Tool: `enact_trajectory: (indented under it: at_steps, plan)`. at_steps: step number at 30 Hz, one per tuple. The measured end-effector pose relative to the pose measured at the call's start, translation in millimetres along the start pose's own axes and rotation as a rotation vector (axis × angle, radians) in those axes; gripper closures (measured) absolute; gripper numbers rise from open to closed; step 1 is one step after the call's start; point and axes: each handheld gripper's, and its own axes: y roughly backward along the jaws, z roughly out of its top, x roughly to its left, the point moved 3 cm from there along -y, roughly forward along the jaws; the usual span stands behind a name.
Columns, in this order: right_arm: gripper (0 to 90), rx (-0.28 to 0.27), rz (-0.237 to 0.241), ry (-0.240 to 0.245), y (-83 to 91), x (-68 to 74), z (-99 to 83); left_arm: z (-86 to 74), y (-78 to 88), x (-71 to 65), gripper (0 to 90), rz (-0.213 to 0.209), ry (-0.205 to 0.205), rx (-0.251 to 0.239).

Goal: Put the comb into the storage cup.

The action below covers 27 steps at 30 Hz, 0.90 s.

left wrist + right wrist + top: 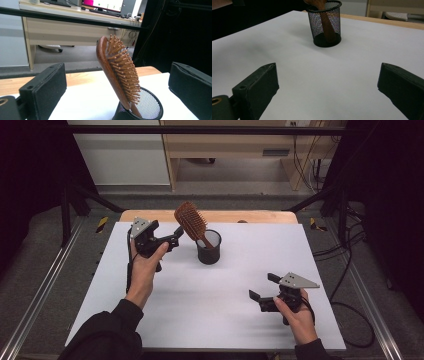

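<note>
A brown wooden hairbrush (190, 220) stands handle-down in a black mesh cup (208, 248) at the middle back of the white sheet, its head leaning left out of the cup. My left gripper (176, 236) is open just left of the brush head, apart from it. In the left gripper view the hairbrush (110, 65) and the cup (147, 107) sit ahead between the wide-spread jaws. My right gripper (264, 286) is open at the front right, low over the sheet, with nothing in it. In its view the cup (317, 22) holds the brush handle (327, 27) farther off.
A white sheet (200, 310) covers the table, with a wooden edge (260, 216) showing at the back. Metal frame rails (35, 300) run along both sides. Behind the table stand a wooden desk (225, 145) and cables on the floor (350, 270).
</note>
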Motion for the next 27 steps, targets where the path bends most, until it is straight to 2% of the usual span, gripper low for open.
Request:
enact_trajectory:
  at_steps: [11,15,21,27]
  plan:
    - [3.1,0.001,0.004,0.011,0.5,0.9,-0.2,4.0,13.3,1.5,2.0,0.001,-0.03,0.007]
    - [3.3,-0.009,0.015,0.02,1.5,1.6,0.6,3.1,18.9,1.4,2.1,-0.004,-0.063,0.019]
    - [3.7,-0.009,0.003,0.031,2.1,1.8,0.9,2.7,31.2,3.9,2.1,-0.012,-0.05,0.008]
    - [5.2,-0.013,-0.013,0.041,3.4,1.3,1.0,12.2,49.7,7.3,2.0,-0.024,-0.057,-0.019]
